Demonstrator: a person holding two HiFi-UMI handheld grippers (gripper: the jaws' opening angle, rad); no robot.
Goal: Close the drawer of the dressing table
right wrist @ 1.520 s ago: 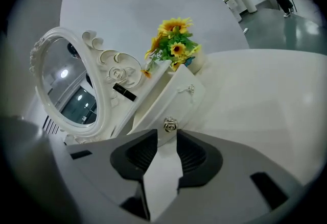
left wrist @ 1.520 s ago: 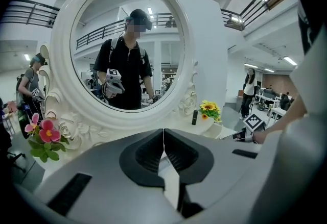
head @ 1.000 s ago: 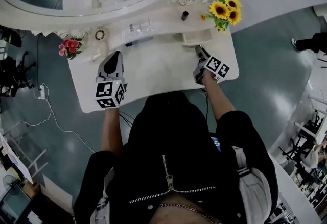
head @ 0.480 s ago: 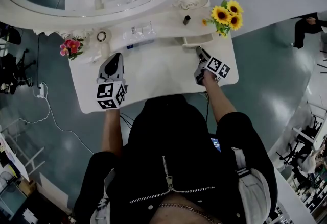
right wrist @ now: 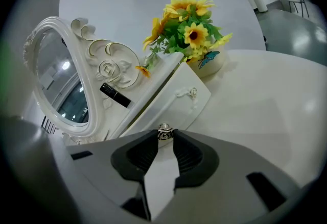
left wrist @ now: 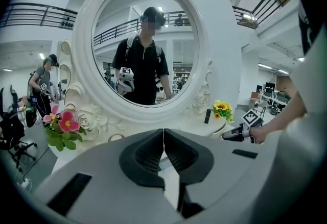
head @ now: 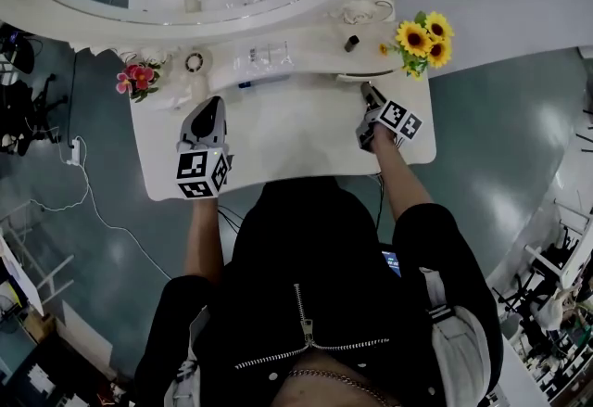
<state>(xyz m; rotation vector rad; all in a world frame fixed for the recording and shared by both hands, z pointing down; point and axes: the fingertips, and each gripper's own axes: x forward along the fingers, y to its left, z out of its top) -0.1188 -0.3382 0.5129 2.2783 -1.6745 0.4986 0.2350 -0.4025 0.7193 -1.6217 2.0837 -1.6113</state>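
Drawer's (right wrist: 171,113) knob (right wrist: 164,132) sits between the right gripper's (right wrist: 164,141) spread fingers at lower centre; the left gripper's (left wrist: 163,136) fingers are pressed together.

White dressing table (head: 287,132), sunflowers (head: 424,37), lipstick (head: 352,43)

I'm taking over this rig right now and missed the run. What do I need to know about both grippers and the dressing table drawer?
Left gripper: tongs shut, empty, over the left part of the dressing table top.
Right gripper: tongs apart, tips on either side of the small metal knob on the drawer front; no firm clamp shows.
The drawer sits on the right under the shelf and looks pushed in, or nearly.
Done: most of the closing, it seems.
Left: check that the front is flush, nudge it if not, then back the right gripper off.
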